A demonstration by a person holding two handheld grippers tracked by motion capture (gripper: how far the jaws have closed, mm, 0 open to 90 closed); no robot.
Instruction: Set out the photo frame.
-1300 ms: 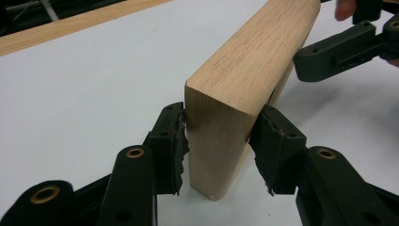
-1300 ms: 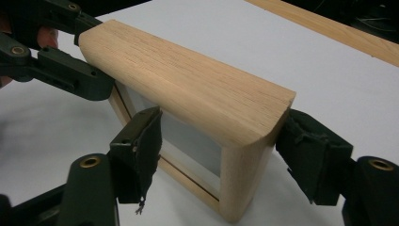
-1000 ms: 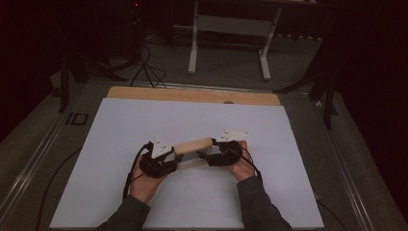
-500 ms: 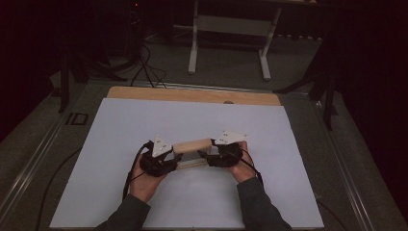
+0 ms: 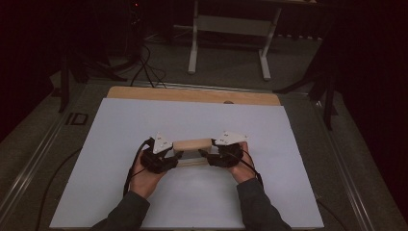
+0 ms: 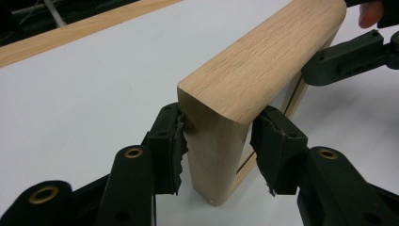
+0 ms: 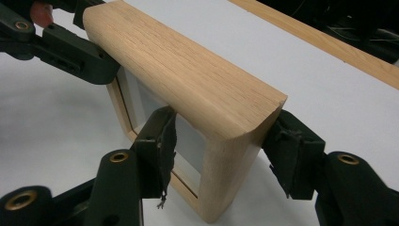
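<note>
A wooden frame (image 5: 192,144) stands upright on its edge near the middle of the white counter (image 5: 120,125), held at both ends. The left gripper (image 6: 216,141) clasps one end post, its pads on either side of the wood. The right gripper (image 7: 219,155), whose jaws have just been closing, straddles the opposite end, with both of the person's forearms reaching in low and level.
</note>
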